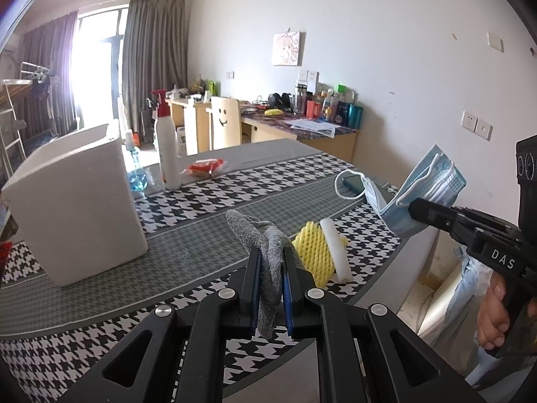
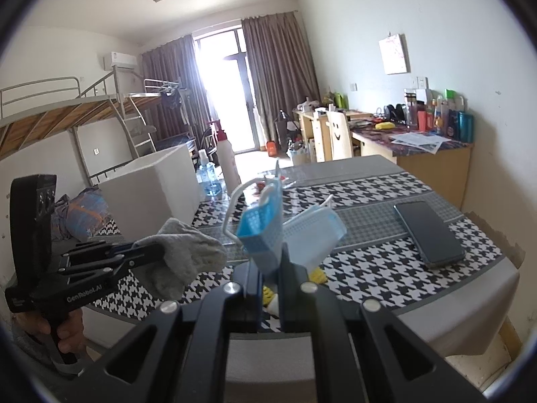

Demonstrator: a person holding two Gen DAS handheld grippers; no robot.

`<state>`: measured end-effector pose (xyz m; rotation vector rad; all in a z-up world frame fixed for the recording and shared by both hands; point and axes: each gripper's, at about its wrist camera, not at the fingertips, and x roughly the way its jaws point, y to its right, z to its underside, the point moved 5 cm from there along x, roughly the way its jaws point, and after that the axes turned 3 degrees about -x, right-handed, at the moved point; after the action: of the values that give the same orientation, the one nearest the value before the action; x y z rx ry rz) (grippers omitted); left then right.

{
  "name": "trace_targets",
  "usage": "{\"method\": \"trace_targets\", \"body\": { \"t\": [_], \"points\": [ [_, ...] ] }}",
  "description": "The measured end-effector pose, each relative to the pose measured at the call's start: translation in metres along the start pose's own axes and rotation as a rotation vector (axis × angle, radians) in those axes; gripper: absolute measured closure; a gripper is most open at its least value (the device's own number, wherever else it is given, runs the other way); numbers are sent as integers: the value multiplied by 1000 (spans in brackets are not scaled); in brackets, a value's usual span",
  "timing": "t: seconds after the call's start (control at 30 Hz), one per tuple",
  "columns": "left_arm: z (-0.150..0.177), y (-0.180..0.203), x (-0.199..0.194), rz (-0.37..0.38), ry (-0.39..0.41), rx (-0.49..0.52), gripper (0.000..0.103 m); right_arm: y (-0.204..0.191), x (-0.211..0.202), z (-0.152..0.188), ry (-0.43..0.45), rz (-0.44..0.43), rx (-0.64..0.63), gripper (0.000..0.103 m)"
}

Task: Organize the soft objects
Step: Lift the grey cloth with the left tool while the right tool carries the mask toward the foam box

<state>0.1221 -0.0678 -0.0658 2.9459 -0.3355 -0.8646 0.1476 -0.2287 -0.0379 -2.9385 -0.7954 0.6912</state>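
At the left of the table (image 1: 208, 231), which wears a black-and-white houndstooth cloth with grey woven bands, stands an open white foam box (image 1: 77, 208), blocky and matte. Just behind it are a clear blue-tinted bottle (image 1: 136, 171), a tall white pump bottle (image 1: 167, 154) with a red top, and a crinkly red packet (image 1: 205, 167).

In the middle, the left hand-held gripper (image 1: 271, 285) is clamped narrow on a grey knitted sock (image 1: 265, 245), limp and fuzzy, lifted off the cloth. Just beyond it lie a yellow foam net sleeve (image 1: 313, 252) and a white foam strip (image 1: 335, 248), touching each other.

Further right, a dark flat phone (image 2: 429, 231) lies on the table. The right hand-held gripper (image 2: 270, 268) is closed on a bundle of pale blue pleated face masks (image 2: 288, 231), their white ear loops dangling above the table's near edge.
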Motion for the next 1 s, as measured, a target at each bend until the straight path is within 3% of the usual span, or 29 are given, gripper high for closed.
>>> {"method": "trace_targets", "body": {
  "t": [1.0],
  "points": [
    [-21,-19,-17,-87,63,34,91,-21,18,-19,12,-78,-38,94]
  ]
}}
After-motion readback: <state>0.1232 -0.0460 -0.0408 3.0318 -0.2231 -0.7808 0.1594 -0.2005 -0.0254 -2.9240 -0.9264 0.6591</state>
